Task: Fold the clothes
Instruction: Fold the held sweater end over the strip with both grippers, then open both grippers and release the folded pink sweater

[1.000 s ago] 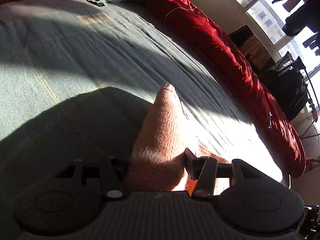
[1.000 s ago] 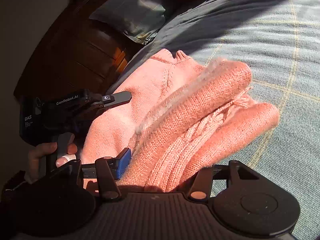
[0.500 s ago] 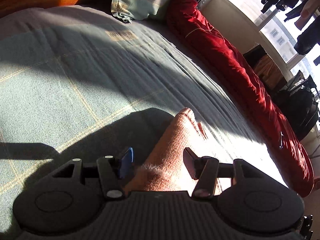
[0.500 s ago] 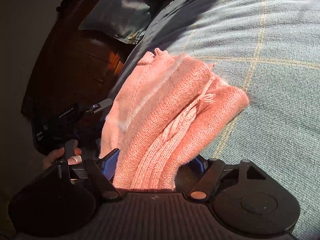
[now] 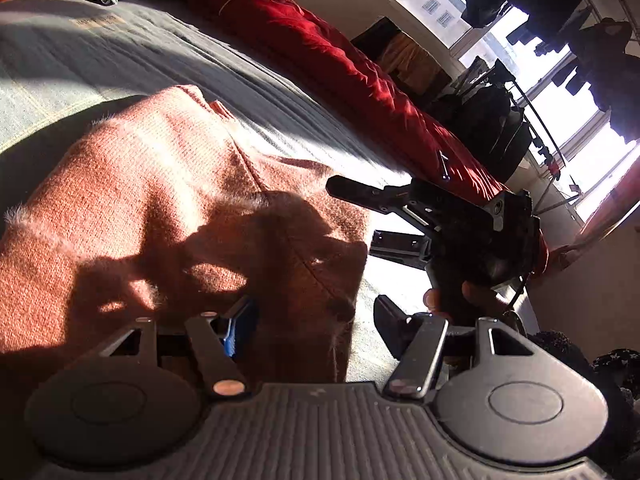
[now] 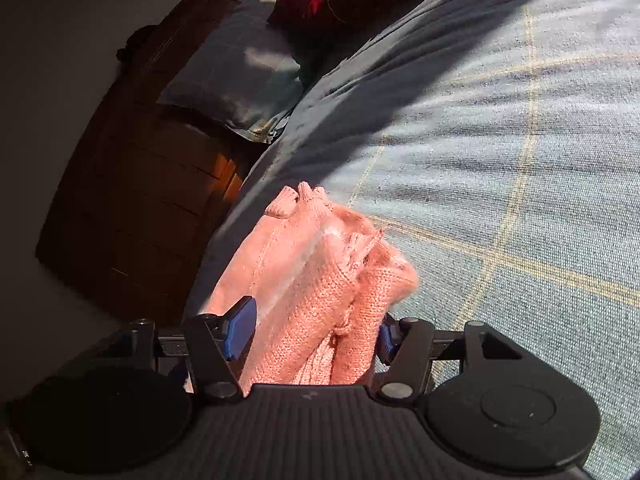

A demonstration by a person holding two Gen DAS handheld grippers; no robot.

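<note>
left claw (image 5: 310,326) just widened; right claw (image 6: 316,330) just narrowed, hand (image 5: 466,300) gripping its handle

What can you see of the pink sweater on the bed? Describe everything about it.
The pink sweater is a salmon-coloured, fuzzy, chunky knit with a ribbed neckline and a cable pattern. It lies folded into thick layers on the grey-green bedspread, near the bed's edge by the wooden headboard. Sunlight and gripper shadows fall across it. A bunched fold sits between the pads of the right gripper, whose jaws have just been closing. The left gripper, just opening, stands apart over its near corner.
</note>
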